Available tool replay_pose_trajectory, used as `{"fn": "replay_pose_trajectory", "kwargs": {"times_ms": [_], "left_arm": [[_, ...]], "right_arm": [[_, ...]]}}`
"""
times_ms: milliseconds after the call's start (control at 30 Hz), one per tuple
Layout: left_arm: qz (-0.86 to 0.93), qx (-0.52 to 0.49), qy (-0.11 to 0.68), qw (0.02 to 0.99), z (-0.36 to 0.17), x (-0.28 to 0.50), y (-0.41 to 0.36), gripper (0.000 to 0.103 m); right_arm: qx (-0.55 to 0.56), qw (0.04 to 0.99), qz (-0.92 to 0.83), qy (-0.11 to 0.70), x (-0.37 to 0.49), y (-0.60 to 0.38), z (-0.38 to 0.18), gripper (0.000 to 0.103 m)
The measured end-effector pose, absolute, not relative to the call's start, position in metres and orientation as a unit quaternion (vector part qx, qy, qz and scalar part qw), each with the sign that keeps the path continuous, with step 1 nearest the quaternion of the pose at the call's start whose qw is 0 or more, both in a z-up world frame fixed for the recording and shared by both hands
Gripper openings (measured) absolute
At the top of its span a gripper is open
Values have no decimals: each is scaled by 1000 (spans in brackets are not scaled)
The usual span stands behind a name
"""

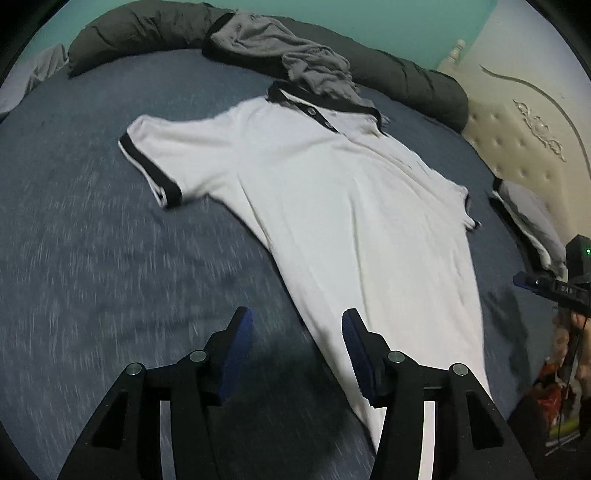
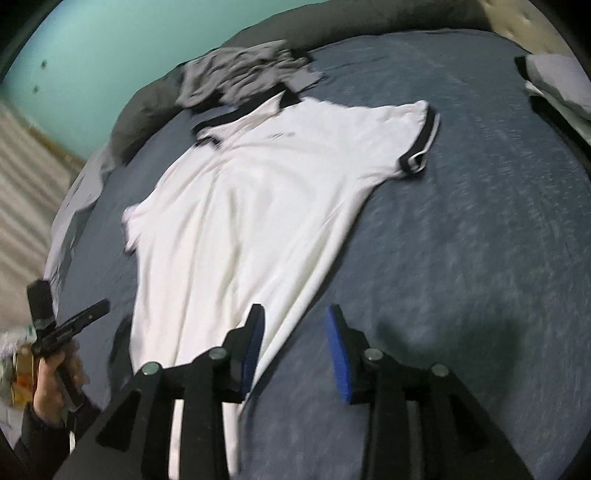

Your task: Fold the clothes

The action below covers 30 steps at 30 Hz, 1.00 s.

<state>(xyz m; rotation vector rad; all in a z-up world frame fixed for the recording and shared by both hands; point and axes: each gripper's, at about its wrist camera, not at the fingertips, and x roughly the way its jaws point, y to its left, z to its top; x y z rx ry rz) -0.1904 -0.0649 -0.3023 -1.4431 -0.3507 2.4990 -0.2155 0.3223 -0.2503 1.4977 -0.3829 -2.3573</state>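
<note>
A white polo shirt [image 1: 332, 192] with black collar and black sleeve cuffs lies spread flat, front up, on a blue-grey bed sheet [image 1: 74, 240]. My left gripper [image 1: 297, 325] hovers open above the shirt's lower left hem edge, nothing between its blue pads. In the right wrist view the same shirt [image 2: 240, 206] stretches away from me. My right gripper [image 2: 295, 321] stands open over the lower right hem edge, empty. The other gripper shows at each view's edge, the right gripper [image 1: 554, 288] and the left gripper [image 2: 70, 325] in a hand.
A crumpled grey garment [image 1: 295, 59] lies beyond the collar, against a dark rolled duvet [image 1: 147, 33]. Folded black-and-white clothes [image 1: 528, 221] are stacked by the cream tufted headboard [image 1: 517, 136]. A teal wall [image 2: 92, 55] is behind. Clutter sits off the bed's edge [image 1: 557, 398].
</note>
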Motion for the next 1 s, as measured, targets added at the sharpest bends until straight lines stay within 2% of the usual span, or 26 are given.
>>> {"fn": "replay_pose_trajectory", "kwargs": {"times_ms": [333, 600, 667, 833, 900, 967, 1000], "left_arm": [[825, -537, -98, 143, -312, -133, -34, 55], [815, -551, -115, 135, -332, -125, -27, 54], [812, -555, -119, 134, -336, -127, -25, 45], [808, -558, -124, 142, -344, -129, -14, 35], [807, -558, -122, 148, -345, -130, -8, 27], [806, -559, -121, 154, -346, -131, -4, 12], [805, -560, -121, 157, -347, -131, -2, 8]], "right_arm": [[545, 179, -811, -114, -160, 299, -245, 38], [535, 175, -816, -131, -138, 303, -232, 38], [532, 174, -818, -135, -134, 304, -229, 38], [528, 174, -820, -138, -127, 308, -226, 38], [529, 171, -819, -139, -125, 310, -227, 38], [531, 167, -819, -140, -124, 311, -229, 38], [532, 166, -818, -141, -124, 312, -229, 38]]}}
